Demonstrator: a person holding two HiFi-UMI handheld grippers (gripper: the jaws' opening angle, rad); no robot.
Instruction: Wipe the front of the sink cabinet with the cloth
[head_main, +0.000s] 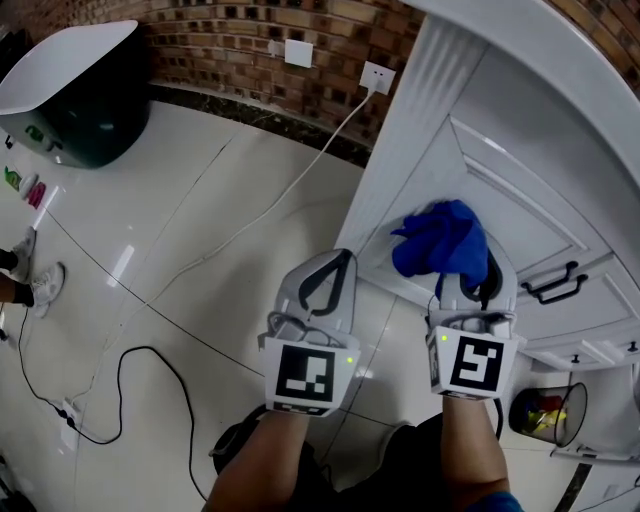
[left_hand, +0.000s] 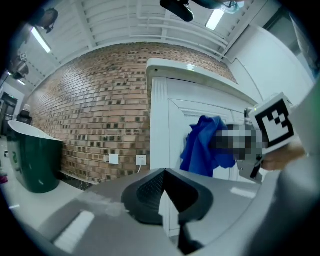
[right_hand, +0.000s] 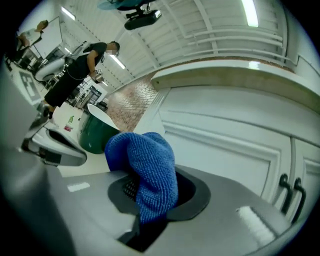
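Note:
A blue cloth (head_main: 443, 240) is bunched in my right gripper (head_main: 470, 283), which is shut on it and holds it against the white cabinet door (head_main: 520, 225). In the right gripper view the cloth (right_hand: 146, 170) fills the gap between the jaws, with the panelled cabinet front (right_hand: 225, 150) just ahead. My left gripper (head_main: 328, 283) hangs beside it to the left, near the cabinet's fluted corner post (head_main: 410, 150), jaws shut with nothing in them. From the left gripper view the cloth (left_hand: 202, 145) shows against the door.
Black door handles (head_main: 553, 283) sit right of the cloth. A white cord (head_main: 290, 190) runs from a wall socket (head_main: 377, 77) across the tiled floor. A green bin with a white lid (head_main: 75, 95) stands far left. A black mesh basket (head_main: 548, 413) sits at lower right.

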